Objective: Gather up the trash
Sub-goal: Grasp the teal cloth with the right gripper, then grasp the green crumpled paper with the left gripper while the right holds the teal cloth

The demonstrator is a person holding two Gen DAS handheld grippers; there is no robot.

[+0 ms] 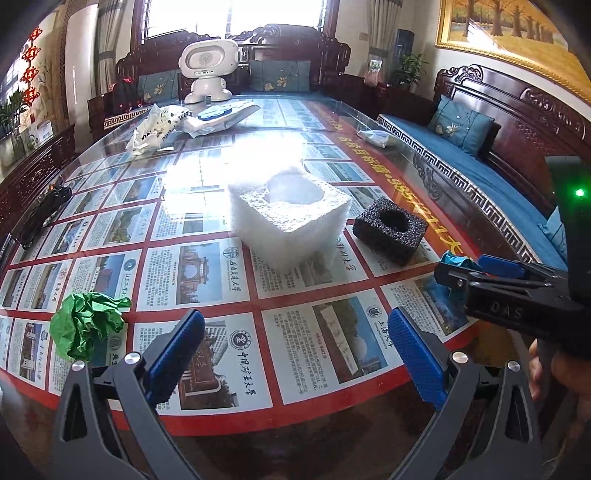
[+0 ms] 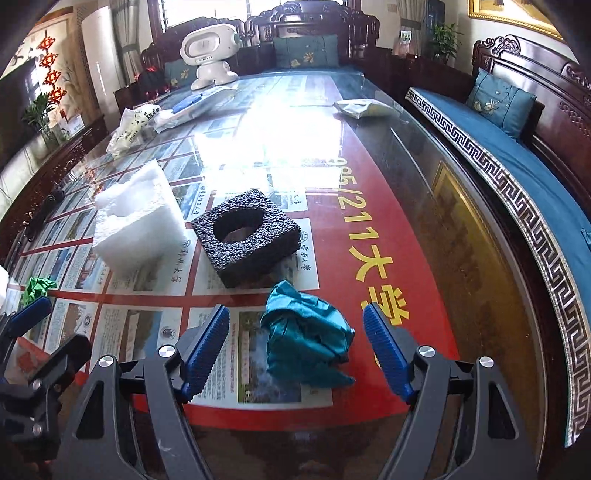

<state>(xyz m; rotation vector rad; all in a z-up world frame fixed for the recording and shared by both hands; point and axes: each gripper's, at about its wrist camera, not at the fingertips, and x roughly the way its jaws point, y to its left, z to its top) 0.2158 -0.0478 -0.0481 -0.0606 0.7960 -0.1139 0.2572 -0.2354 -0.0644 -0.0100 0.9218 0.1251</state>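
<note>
Here teal paper wad point(image 2: 308, 339) lies between right claw point(image 2: 295, 343) pads — seemingly untouched.

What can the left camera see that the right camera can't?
Only the left camera shows the painting on the wall and a hand. Only the right camera shows the whole teal paper ball between the open right claw. Both show the white foam block, black foam block, green paper ball and toy robot.
</note>
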